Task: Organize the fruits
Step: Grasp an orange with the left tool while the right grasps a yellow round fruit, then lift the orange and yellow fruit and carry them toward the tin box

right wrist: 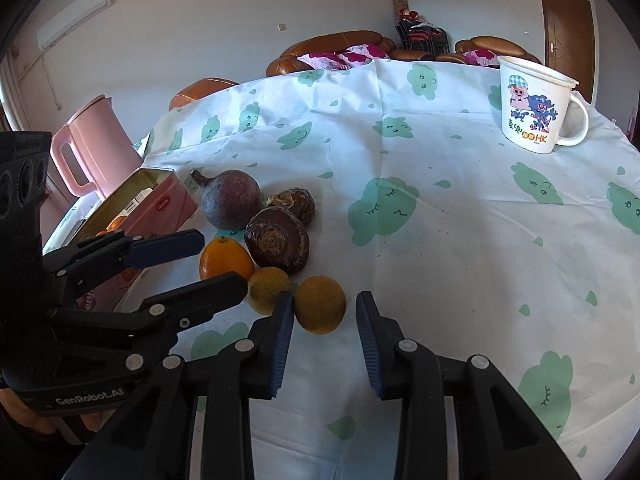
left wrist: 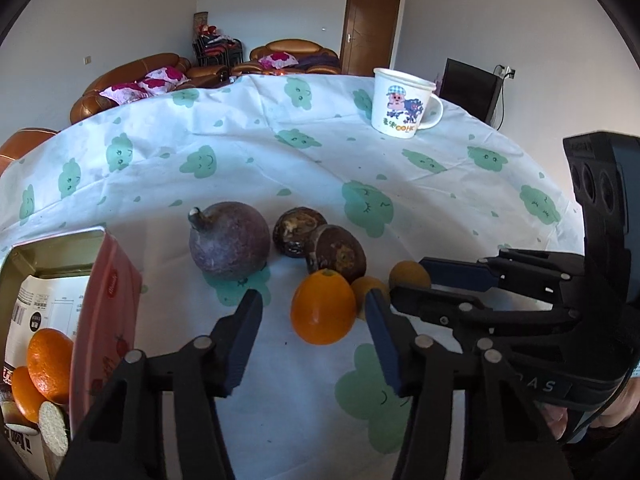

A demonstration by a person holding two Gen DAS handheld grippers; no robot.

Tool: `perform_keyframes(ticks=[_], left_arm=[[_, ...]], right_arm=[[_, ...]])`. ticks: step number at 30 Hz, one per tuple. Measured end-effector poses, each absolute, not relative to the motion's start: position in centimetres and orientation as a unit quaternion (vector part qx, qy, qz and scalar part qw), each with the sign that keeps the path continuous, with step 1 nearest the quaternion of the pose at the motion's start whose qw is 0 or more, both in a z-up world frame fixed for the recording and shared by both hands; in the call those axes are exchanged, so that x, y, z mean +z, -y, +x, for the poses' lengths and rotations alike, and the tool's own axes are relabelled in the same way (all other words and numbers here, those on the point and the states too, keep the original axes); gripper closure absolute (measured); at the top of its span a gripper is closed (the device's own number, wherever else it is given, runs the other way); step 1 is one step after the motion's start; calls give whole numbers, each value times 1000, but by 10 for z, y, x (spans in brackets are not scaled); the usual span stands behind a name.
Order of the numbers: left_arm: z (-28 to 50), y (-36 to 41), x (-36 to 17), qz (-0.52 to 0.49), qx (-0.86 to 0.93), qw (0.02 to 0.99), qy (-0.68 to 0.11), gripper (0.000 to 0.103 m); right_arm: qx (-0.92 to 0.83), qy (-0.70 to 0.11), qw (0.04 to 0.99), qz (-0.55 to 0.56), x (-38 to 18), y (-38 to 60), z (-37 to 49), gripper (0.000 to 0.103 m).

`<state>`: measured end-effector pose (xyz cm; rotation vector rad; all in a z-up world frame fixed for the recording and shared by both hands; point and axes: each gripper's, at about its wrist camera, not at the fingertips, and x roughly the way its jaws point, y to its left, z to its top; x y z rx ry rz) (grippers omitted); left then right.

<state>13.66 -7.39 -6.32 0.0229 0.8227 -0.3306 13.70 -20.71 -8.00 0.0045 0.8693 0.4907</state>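
Left gripper (left wrist: 314,312) straddles the orange (left wrist: 323,306), pads apart.

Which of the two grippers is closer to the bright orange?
Left. The left gripper has the bright orange just ahead of its open fingers. The right gripper sits further right, around a dull yellow fruit, with another yellow fruit between it and the orange.

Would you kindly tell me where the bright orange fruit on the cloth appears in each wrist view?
Left wrist view: the bright orange fruit lies low centre, just beyond the left tongs.
Right wrist view: the same fruit lies left of centre, partly behind the left tongs.
Shared landmark: the white cartoon mug at the upper right.
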Motion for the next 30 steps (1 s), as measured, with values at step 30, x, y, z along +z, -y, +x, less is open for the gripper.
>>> perform_keyframes(ticks=[30], left_arm=[[103, 56, -34, -6, -138, 951, -276, 69]], right_arm=[[260, -305, 916, 17, -53, 220, 106, 75]])
